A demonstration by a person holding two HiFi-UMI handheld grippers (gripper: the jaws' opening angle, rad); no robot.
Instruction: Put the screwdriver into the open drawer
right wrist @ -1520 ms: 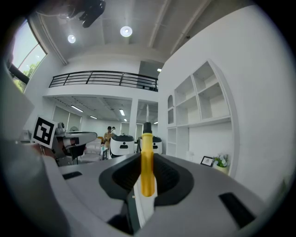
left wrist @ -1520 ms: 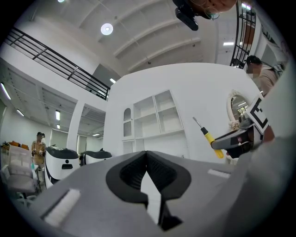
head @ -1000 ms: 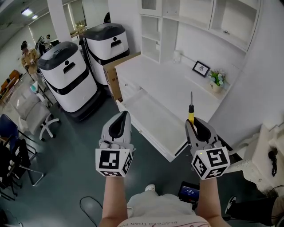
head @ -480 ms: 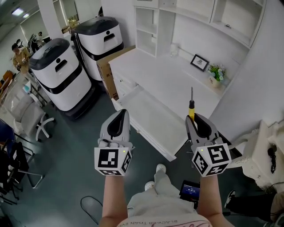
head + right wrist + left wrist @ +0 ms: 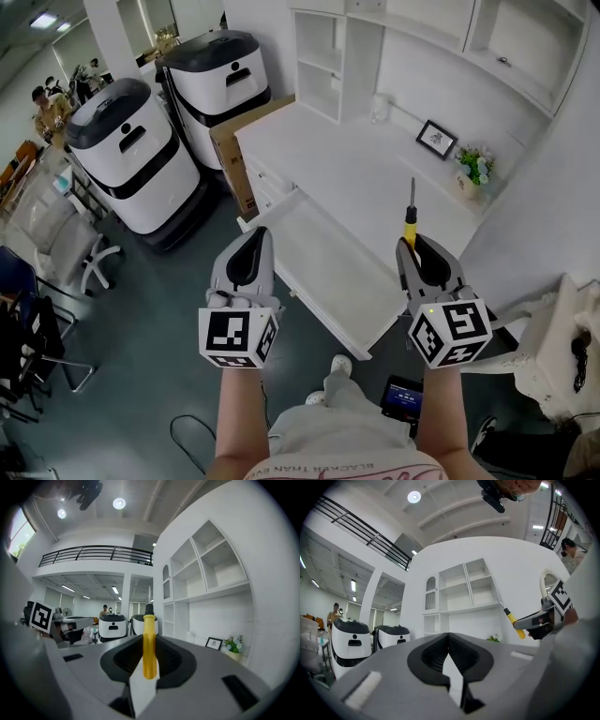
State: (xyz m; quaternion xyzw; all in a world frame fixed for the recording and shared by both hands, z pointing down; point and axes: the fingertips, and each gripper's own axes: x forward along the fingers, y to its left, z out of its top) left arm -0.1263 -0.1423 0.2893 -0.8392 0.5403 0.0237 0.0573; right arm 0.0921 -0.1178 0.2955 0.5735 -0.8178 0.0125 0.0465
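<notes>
A screwdriver (image 5: 410, 225) with a yellow handle and thin metal shaft stands out forward from my right gripper (image 5: 411, 246), which is shut on the handle (image 5: 149, 644). Its tip hangs over the white desk top, just past the right end of the open drawer (image 5: 323, 258). The drawer is white, pulled out from the desk front, and nothing shows inside it. My left gripper (image 5: 255, 236) is shut with nothing in it (image 5: 449, 637), held level over the floor at the drawer's near left. In the left gripper view the screwdriver (image 5: 512, 619) shows at the right.
The white desk (image 5: 347, 159) carries a picture frame (image 5: 437, 139) and a small potted plant (image 5: 473, 169), with shelving (image 5: 323, 56) behind. Two white-and-black machines (image 5: 141, 159) and a cardboard box (image 5: 246, 141) stand left of the desk. An office chair (image 5: 66, 244) stands at the far left.
Both grippers have travelled level toward the desk as the person stepped forward. The screwdriver has stayed gripped in the right gripper, and the left gripper has stayed shut.
</notes>
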